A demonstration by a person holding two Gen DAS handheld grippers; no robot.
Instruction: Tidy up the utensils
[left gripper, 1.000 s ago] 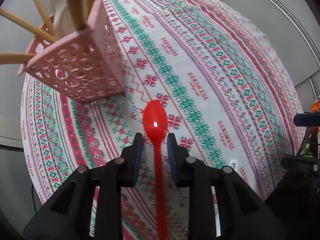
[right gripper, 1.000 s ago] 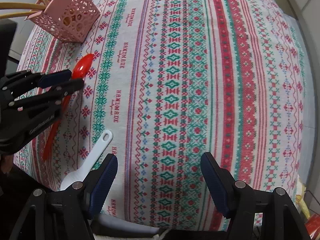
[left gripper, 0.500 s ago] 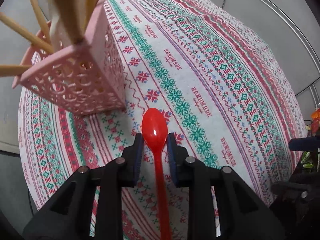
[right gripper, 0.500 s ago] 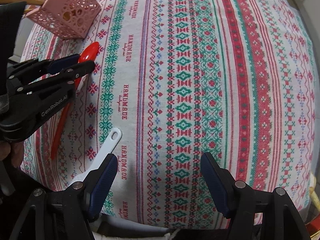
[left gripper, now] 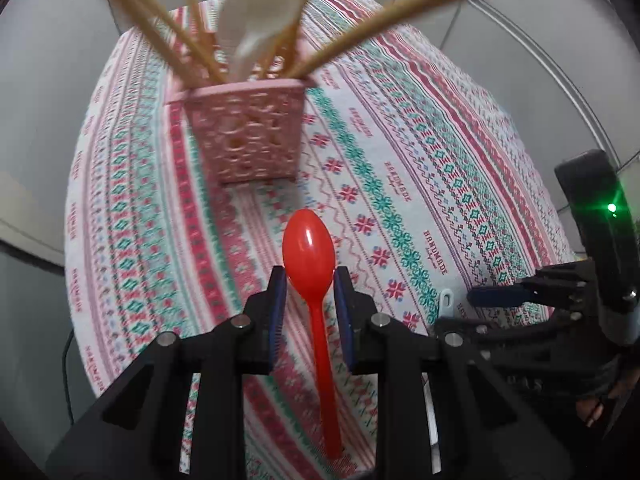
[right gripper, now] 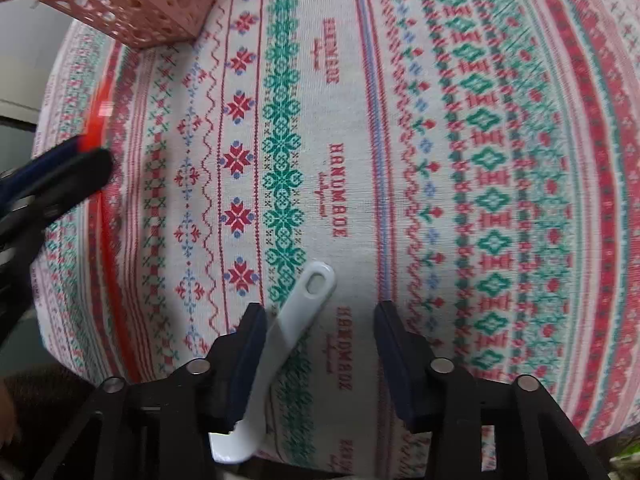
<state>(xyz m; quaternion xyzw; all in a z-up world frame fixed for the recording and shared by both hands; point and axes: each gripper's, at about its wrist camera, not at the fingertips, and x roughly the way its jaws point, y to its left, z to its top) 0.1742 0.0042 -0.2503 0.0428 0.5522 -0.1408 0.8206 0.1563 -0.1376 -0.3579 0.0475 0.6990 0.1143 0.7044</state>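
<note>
Two grips running: left gripper (left gripper: 309,280) jaws clamp red spoon (left gripper: 309,254), steer bowl-up into pink basket (left gripper: 246,136); right gripper (right gripper: 320,324) jaws closing around white spoon (right gripper: 296,312), centre first.

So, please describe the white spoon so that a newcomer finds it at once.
On the patterned tablecloth, look at the edge far from the pink basket. The white spoon lies flat there; unlike the red spoon, its handle ends in a hole.
</note>
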